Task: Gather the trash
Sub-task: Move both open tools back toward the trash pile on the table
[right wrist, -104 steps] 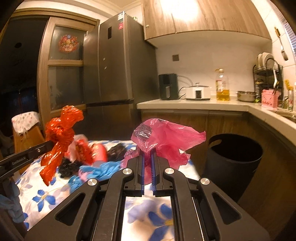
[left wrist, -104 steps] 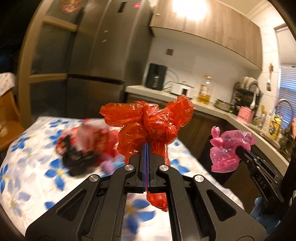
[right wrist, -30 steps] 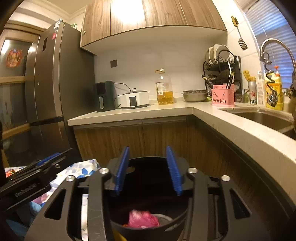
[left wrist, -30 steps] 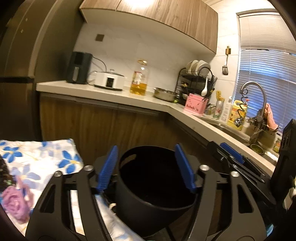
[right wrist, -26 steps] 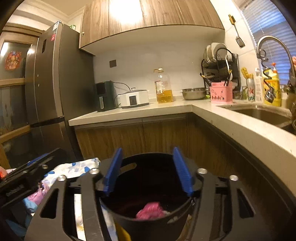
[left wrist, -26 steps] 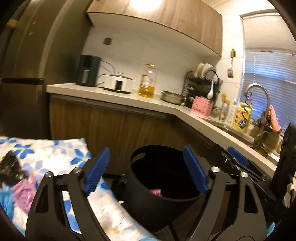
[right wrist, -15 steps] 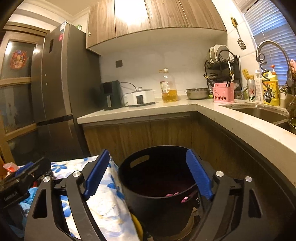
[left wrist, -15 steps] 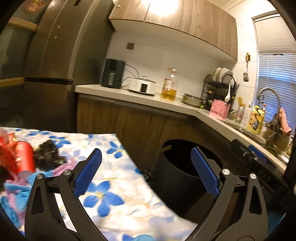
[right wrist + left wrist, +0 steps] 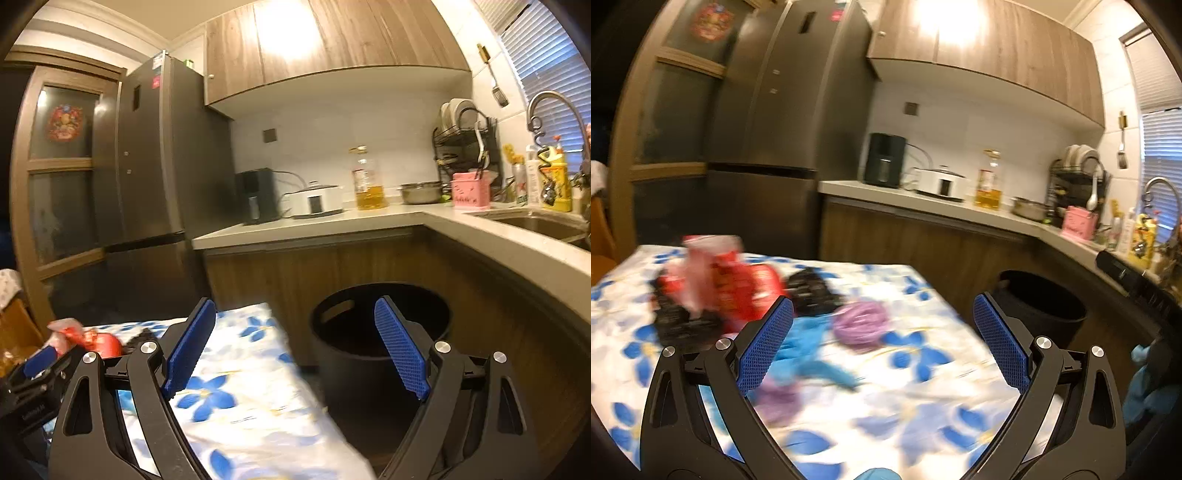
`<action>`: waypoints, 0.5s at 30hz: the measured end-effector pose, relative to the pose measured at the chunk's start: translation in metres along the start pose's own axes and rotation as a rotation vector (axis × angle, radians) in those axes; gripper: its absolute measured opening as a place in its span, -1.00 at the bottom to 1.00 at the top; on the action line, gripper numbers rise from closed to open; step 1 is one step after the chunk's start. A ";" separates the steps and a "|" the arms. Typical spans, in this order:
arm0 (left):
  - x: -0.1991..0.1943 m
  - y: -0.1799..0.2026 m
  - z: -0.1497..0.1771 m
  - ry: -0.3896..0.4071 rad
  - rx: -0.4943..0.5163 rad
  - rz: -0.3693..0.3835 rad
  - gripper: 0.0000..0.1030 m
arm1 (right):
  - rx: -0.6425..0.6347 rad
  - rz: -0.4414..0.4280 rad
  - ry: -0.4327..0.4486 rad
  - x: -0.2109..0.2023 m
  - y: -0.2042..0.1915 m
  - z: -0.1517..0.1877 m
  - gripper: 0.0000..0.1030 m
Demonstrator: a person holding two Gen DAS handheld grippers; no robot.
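Observation:
My left gripper [image 9: 882, 339] is open and empty above the table with the blue-flowered cloth [image 9: 923, 406]. On the cloth lie red wrappers [image 9: 738, 288], black wrappers [image 9: 812, 291], a purple wad [image 9: 860, 325], a second purple wad [image 9: 779, 400] and blue scraps [image 9: 809, 354], all blurred. My right gripper [image 9: 295, 347] is open and empty, between the table's right edge [image 9: 258, 387] and the black trash bin [image 9: 380, 347]. The bin also shows in the left wrist view [image 9: 1038, 310], right of the table.
A wooden cabinet run with a grey L-shaped counter [image 9: 369, 221] stands behind the bin, carrying an oil bottle [image 9: 369, 184], a cooker and a dish rack. A sink [image 9: 543, 221] is at the right. A dark fridge [image 9: 783, 129] stands behind the table.
Both grippers dropped their red and pink bags into the bin and opened. They have swung left from the bin toward the table; the left now faces the trash pile.

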State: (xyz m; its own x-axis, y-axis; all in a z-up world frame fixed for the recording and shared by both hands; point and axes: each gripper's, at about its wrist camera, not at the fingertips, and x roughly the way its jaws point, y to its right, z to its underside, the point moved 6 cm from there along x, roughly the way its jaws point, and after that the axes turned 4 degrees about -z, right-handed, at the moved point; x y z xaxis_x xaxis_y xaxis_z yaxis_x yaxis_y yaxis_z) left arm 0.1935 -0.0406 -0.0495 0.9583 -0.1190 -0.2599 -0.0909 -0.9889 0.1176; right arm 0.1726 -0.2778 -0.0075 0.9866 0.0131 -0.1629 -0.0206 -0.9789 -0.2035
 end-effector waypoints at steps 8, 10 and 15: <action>-0.030 -0.081 0.021 -0.008 -0.010 -0.150 0.87 | 0.000 -0.141 -0.083 0.009 -0.065 0.041 0.66; -0.035 -0.098 0.024 -0.013 -0.035 -0.169 0.87 | -0.018 -0.189 -0.121 0.015 -0.088 0.056 0.66; -0.045 -0.127 0.029 -0.020 -0.066 -0.207 0.87 | -0.092 -0.327 -0.236 0.028 -0.150 0.103 0.49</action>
State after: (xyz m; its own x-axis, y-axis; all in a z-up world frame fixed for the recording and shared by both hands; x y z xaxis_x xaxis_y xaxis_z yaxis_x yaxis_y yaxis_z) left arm 0.1540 0.0874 -0.0810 0.9488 0.0840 -0.3044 0.1264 -0.9844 0.1224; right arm 0.1862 -0.1098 -0.0808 0.8741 0.3627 -0.3230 0.3133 -0.9293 -0.1955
